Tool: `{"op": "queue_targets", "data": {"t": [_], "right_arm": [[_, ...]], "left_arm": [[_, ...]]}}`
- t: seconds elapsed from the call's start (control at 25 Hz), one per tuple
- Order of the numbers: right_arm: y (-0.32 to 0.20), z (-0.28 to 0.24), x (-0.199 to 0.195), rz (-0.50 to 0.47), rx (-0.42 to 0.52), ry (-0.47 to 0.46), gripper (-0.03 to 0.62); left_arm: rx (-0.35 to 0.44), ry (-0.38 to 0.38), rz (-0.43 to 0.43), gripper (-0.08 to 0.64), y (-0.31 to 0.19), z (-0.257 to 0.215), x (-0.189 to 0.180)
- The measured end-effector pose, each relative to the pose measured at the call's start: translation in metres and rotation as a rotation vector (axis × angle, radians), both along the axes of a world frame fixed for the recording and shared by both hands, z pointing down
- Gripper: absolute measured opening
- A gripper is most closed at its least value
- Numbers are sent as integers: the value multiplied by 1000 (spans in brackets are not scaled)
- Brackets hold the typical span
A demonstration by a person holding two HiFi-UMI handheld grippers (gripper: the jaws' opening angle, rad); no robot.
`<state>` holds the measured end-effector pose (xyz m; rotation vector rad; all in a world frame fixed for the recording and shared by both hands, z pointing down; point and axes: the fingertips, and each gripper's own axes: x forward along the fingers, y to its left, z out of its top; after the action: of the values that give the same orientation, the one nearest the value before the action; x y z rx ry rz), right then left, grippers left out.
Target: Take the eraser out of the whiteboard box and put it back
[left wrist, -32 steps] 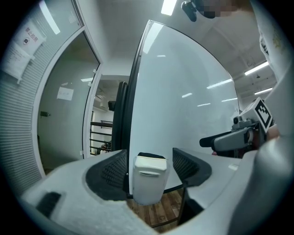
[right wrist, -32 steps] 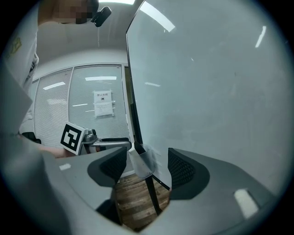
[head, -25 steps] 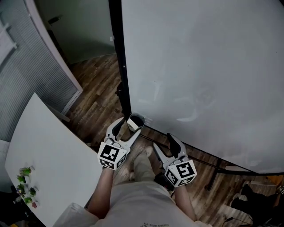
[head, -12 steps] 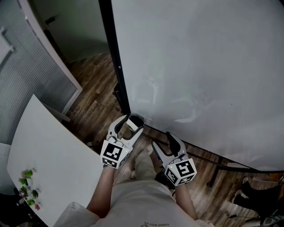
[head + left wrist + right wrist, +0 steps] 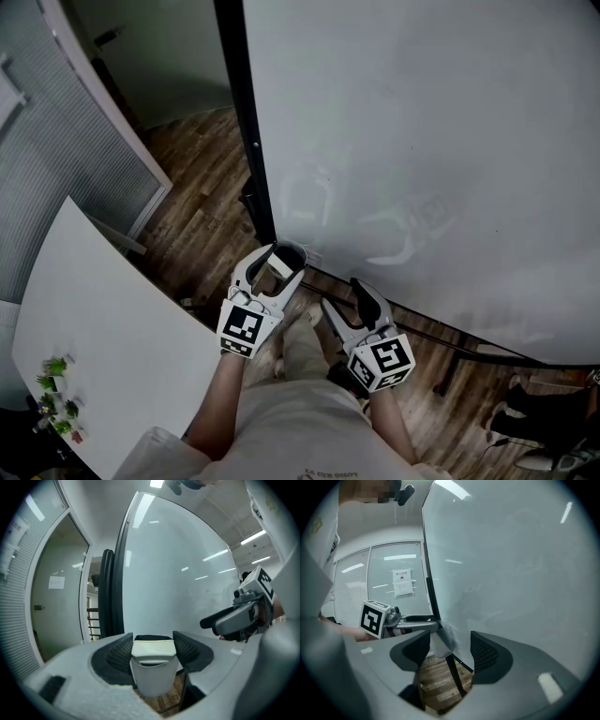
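Since a second ago the left gripper (image 5: 275, 272) has hardly shifted, but its fingers have just been closing on the eraser (image 5: 153, 649). They now stand narrower than before, with the ribbed pads (image 5: 117, 654) against the eraser's two sides. The eraser sits upright in the whiteboard box (image 5: 154, 679), its pale top standing just above the box's rim. The box hangs at the lower left corner of the whiteboard (image 5: 422, 141), just beside the whiteboard's black frame post (image 5: 246, 122).

The right gripper (image 5: 345, 302) has kept its place – below the whiteboard's bottom edge, near the box and to its right, apart from it. Its fingers stand wide apart with nothing between them. Through the gap its own view shows only the wooden floor (image 5: 440, 686) and a dark leg of the whiteboard's stand (image 5: 454, 674), with the box farther off to the left.

Each gripper shows in the other's view – the right one at the whiteboard's right side in the left gripper view, the left one with its marker cube (image 5: 372, 618) at the whiteboard's left in the right gripper view. A white surface (image 5: 103, 319) lies well to the left of the whiteboard.
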<state>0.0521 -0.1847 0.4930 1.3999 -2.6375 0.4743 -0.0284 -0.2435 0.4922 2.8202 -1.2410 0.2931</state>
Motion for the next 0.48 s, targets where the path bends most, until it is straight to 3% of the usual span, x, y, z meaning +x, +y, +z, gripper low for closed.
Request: {"op": "queue_targets", "data": {"t": [0.48], "right_arm": [[1,-1,11,24,5,-18,270]], "left_arm": [[1,-9,-8,262,-1,2,1]]}}
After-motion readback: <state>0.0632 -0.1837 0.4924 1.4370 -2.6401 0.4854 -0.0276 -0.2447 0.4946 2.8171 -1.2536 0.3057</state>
